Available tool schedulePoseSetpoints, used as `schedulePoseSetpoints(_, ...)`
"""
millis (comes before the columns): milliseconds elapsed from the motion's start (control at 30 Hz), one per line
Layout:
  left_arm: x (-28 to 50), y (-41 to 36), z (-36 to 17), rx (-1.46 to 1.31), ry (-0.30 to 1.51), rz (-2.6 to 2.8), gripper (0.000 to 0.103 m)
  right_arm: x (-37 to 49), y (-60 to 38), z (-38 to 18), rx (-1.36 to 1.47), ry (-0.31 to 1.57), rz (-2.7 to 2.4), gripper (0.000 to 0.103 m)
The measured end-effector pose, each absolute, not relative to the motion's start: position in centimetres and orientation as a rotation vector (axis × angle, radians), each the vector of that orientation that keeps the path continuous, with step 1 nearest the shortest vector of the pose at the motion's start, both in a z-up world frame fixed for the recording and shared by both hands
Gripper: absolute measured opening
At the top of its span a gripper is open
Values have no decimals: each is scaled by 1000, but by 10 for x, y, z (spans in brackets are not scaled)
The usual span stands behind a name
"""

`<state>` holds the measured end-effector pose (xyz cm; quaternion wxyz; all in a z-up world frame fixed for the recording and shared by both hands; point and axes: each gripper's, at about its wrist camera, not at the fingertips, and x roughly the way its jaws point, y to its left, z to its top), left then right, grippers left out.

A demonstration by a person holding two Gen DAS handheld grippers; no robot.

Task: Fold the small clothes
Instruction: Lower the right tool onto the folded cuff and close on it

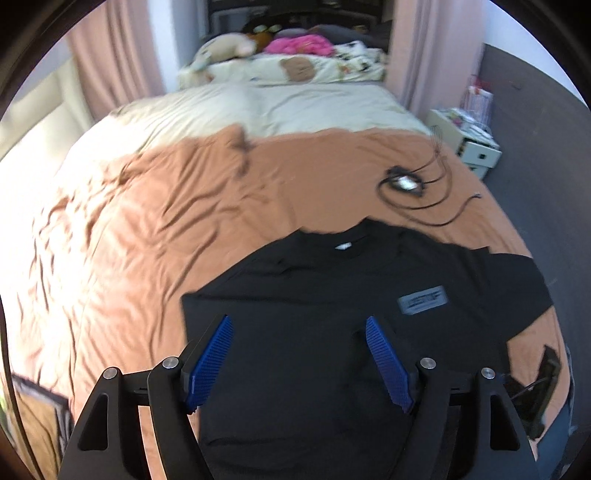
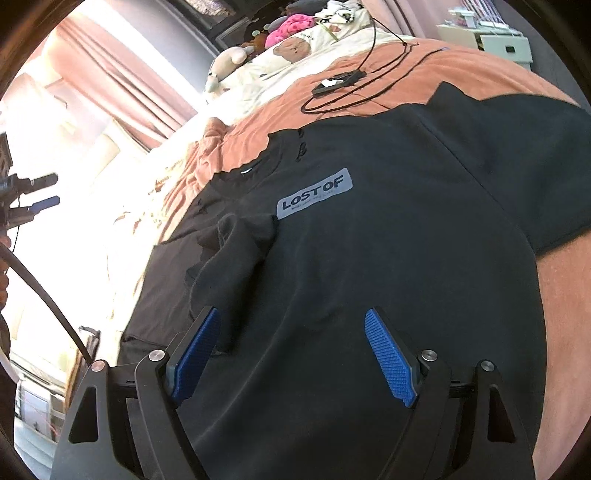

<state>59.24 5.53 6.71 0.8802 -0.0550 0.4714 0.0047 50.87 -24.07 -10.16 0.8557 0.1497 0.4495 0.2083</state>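
— Where is the black T-shirt [image 1: 332, 295]?

— Spread flat, chest patch up, on the brown bedspread [image 1: 166, 206] at the near end of the bed, one sleeve folded in over the chest.

— And the left hand-held gripper [image 1: 299, 325]?

— Jaws wide, blue pads [image 1: 210, 362] apart above the shirt, nothing between them.

— The right hand-held gripper [image 2: 291, 317]?

— Also spread wide over the shirt's lower part, gripping nothing; whether its left pad [image 2: 194, 358] touches the folded sleeve I can't tell.

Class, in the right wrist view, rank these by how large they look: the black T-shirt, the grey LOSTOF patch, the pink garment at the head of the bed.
1. black T-shirt
2. grey LOSTOF patch
3. pink garment, though distance shrinks it, so true size is unsure.
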Motion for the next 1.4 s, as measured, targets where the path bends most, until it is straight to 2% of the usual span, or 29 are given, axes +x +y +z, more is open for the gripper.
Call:
schedulePoseSetpoints(333,551,133,19,-217,999,59,76,502,-178,-88,97,938,436,80)
schedulePoseSetpoints(600,528,173,-38,-288,1055,58,66,506,-125,-77,-81,962,403,80)
schedulePoseSetpoints(767,514,191,-69,-326,1072,58,64,504,-88,-74,-213,956,370,80)
schedulePoseSetpoints(967,500,209,-96,-428,1049,69,46,502,-49,-72,-338,937,374,80)
schedulePoseSetpoints(1400,480,212,-122,-530,996,118,46,515,3,-87,-495,948,400,80)
